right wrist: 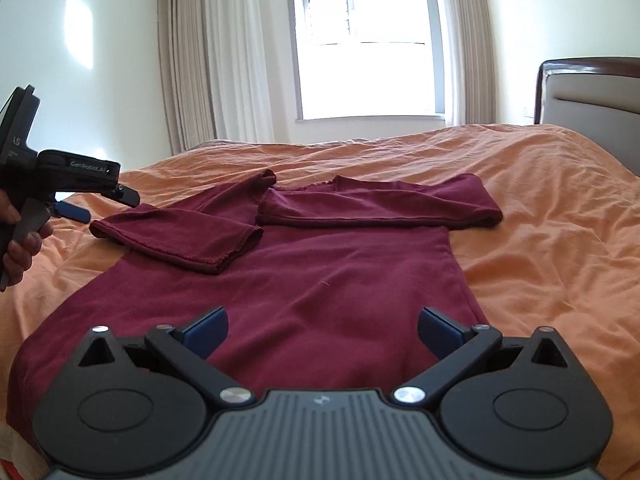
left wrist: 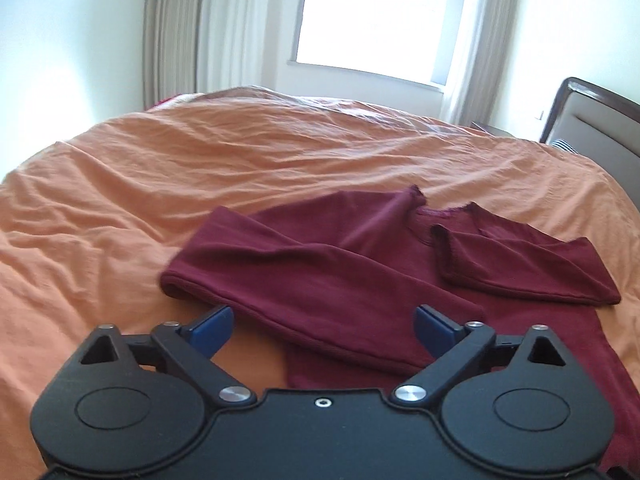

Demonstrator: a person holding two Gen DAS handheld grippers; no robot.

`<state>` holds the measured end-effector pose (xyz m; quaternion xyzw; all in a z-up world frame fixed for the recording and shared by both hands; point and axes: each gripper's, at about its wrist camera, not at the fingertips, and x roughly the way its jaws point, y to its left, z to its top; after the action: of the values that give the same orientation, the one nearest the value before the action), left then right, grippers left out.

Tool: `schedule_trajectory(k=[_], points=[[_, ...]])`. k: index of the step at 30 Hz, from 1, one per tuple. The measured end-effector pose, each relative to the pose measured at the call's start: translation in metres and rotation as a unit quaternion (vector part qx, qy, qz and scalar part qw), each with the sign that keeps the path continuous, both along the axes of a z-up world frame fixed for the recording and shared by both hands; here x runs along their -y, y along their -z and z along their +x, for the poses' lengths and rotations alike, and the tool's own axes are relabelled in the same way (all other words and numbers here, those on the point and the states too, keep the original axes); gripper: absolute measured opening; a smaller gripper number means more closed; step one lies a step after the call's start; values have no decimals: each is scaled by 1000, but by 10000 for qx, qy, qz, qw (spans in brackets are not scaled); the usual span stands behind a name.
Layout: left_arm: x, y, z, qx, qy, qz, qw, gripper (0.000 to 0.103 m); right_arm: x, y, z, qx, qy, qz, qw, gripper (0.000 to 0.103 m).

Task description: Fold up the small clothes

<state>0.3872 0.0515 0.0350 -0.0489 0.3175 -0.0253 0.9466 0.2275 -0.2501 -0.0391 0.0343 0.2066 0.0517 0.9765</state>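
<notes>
A maroon long-sleeved top (right wrist: pixel 304 292) lies flat on the orange bed cover (right wrist: pixel 552 216), with both sleeves folded across its chest. In the left wrist view the nearer folded sleeve (left wrist: pixel 320 280) runs between the spread blue pads (left wrist: pixel 212 326) of my left gripper (left wrist: pixel 324 328), which is open and presses on nothing. The right wrist view shows that left gripper (right wrist: pixel 100 204) at the far left, held by a hand (right wrist: pixel 18 248), just beside the fold of the left sleeve (right wrist: pixel 176 236). My right gripper (right wrist: pixel 323 330) stands open over the top's lower body, with nothing held.
A dark-framed padded headboard (right wrist: pixel 592 96) rises at the right end of the bed. Behind the bed are a bright window (right wrist: pixel 368 52) and long curtains (right wrist: pixel 212 64). The wrinkled orange cover (left wrist: pixel 200 168) spreads wide around the garment.
</notes>
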Motion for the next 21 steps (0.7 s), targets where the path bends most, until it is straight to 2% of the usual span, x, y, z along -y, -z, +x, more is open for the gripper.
schedule_trajectory(k=[5, 7, 9, 13, 16, 17, 21], points=[[-51, -2, 2, 112, -604, 334, 9976, 102, -25, -15, 53, -77, -537, 79, 9985, 103], [-71, 2, 8, 11, -805, 328, 9962, 102, -39, -18, 81, -128, -796, 155, 9966, 101], [-86, 8, 13, -85, -989, 277, 9947, 102, -52, -18, 107, -278, -981, 192, 9946, 93], [-104, 18, 16, -160, -1126, 163, 9934, 102, -70, -11, 157, -705, -1005, 481, 9913, 90], [-109, 25, 17, -154, -1114, 120, 9936, 102, -76, -4, 182, -922, -930, 626, 9894, 79], [-109, 27, 18, -150, -1109, 90, 9937, 102, -78, -2, 188, -988, -871, 653, 9891, 71], [-112, 29, 21, -129, -1137, -54, 9934, 102, -79, 8, 205, -1303, -479, 791, 9872, 28]])
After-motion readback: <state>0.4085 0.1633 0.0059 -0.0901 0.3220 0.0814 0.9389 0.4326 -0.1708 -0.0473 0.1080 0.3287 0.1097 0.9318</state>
